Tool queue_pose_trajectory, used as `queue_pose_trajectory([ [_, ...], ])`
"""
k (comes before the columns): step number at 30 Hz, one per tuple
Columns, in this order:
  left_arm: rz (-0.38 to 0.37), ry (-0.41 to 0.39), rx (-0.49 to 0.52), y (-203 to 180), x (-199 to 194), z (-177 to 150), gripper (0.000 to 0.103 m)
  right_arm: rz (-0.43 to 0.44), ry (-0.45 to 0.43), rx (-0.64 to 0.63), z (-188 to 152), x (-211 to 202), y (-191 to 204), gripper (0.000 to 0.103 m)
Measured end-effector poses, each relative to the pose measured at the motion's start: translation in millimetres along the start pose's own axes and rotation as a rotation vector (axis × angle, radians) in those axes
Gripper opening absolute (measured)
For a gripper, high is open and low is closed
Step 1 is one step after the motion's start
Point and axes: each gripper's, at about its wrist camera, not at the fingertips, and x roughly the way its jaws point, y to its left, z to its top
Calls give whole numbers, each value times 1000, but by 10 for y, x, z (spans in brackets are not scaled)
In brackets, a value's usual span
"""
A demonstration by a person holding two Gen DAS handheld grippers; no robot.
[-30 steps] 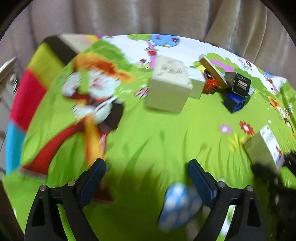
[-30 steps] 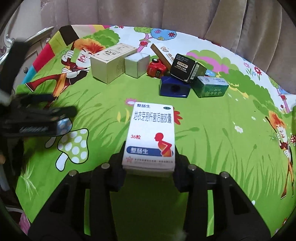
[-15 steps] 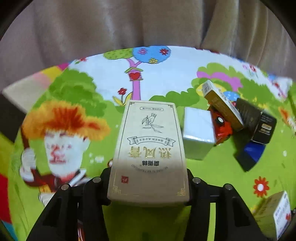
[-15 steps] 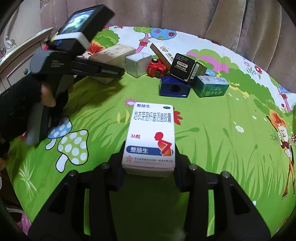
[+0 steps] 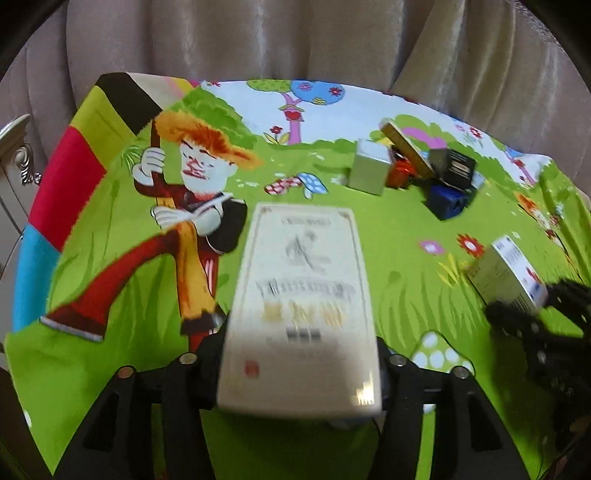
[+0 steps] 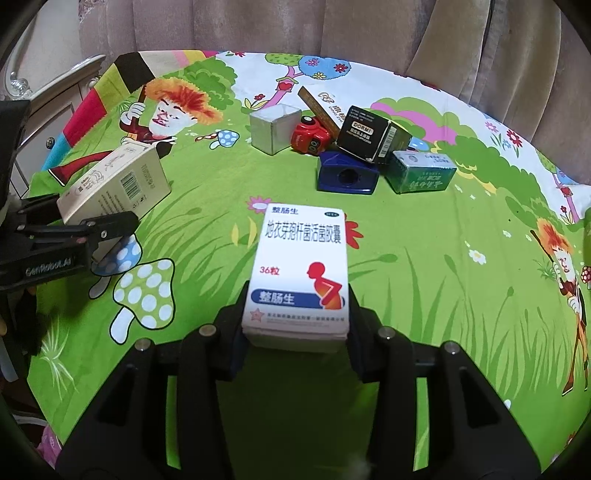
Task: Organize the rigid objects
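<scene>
- While the left gripper (image 5: 301, 365) clamps a tall cream cardboard box (image 5: 301, 306), its jaws have just widened slightly.
- Right gripper (image 6: 297, 328) pinches a white cardboard medicine box (image 6: 301, 269), jaws easing wider.

Whole surface is covered by a loud green cartoon cloth (image 6: 424, 266), with a straw-hat kid, spotted mushrooms, flowers and a tree with a birdhouse printed on it. Behind it hang beige curtains (image 6: 258, 26), and a pale carved cabinet (image 6: 55, 96) sits off the left edge.
</scene>
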Motion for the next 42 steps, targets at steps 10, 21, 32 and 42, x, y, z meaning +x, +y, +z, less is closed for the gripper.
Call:
queue_pose_trajectory([
  [10, 29, -2, -30, 43, 122, 93, 53, -9, -2, -5, 0, -1, 9, 44],
  [21, 37, -4, -75, 130, 66, 41, 52, 25, 0, 9, 85, 32, 295, 44],
  [32, 96, -58, -151, 289, -398, -377, 52, 119, 2, -15, -25, -90, 731, 44],
  [42, 94, -207, -190, 360, -1213, -563, 52, 128, -150, -120, 88, -770, 1057, 44],
])
